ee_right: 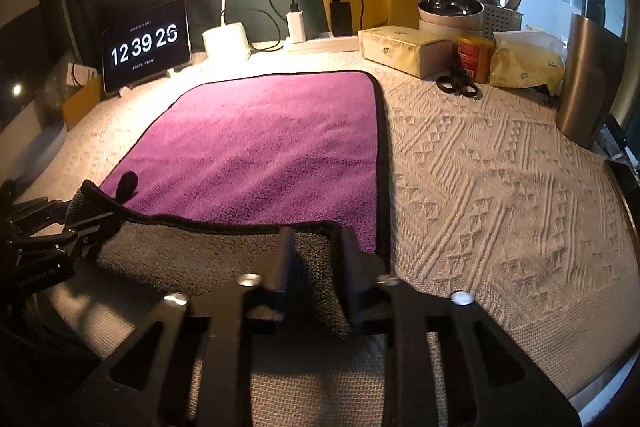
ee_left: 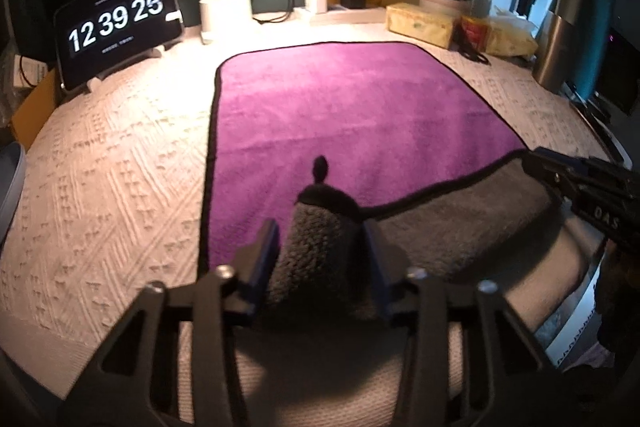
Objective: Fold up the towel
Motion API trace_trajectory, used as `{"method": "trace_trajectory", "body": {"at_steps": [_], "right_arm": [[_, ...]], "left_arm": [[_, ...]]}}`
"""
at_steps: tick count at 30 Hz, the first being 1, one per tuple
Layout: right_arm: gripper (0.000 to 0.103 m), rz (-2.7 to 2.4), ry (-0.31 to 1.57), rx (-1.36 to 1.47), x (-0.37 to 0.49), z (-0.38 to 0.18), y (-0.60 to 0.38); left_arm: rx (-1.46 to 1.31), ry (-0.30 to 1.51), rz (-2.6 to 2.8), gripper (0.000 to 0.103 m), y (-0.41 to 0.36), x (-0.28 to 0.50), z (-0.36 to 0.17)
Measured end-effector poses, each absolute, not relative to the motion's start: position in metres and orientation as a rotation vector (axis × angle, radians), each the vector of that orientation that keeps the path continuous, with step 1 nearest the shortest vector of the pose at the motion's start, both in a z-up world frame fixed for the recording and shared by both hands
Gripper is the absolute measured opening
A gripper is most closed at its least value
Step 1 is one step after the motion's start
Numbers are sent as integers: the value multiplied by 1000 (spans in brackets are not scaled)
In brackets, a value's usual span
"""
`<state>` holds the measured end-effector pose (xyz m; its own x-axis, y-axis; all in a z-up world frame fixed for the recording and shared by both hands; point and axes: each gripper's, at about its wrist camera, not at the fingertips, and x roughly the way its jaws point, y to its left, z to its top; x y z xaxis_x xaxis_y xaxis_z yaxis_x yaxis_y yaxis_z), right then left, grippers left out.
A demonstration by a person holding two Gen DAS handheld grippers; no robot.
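Observation:
A purple towel (ee_left: 344,107) with black trim and a grey underside lies flat on the white textured cloth; it also shows in the right wrist view (ee_right: 264,147). Its near edge is lifted and turned over, grey side up. My left gripper (ee_left: 322,247) is shut on the towel's near left corner. My right gripper (ee_right: 316,255) is shut on the near right corner. The right gripper shows at the right edge of the left wrist view (ee_left: 560,175), and the left gripper at the left edge of the right wrist view (ee_right: 84,223).
A tablet clock (ee_left: 116,23) stands at the back left, with a white lamp base (ee_left: 226,13) and chargers beside it. Tissue boxes (ee_right: 404,49), a red can (ee_right: 474,57), black scissors (ee_right: 458,85), a metal bowl (ee_right: 450,11) and a metal container (ee_right: 588,83) stand at the back right.

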<state>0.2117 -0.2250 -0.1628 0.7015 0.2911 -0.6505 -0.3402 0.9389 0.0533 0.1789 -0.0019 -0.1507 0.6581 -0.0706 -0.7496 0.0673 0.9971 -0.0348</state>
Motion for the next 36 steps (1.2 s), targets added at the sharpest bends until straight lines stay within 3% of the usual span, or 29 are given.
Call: {"method": "trace_trajectory", "body": {"at_steps": [2, 9, 16, 36], "right_arm": [[8, 350, 695, -96, 210, -161, -223], [6, 347, 624, -159, 198, -147, -216], [5, 324, 488, -267, 185, -122, -201], [5, 319, 338, -225, 225, -68, -199]], "left_arm": [[-7, 844, -87, 29, -3, 177, -150], [3, 803, -104, 18, -5, 171, -137], [2, 743, -100, 17, -1, 167, -115], [15, 576, -87, 17, 15, 208, -59]]}}
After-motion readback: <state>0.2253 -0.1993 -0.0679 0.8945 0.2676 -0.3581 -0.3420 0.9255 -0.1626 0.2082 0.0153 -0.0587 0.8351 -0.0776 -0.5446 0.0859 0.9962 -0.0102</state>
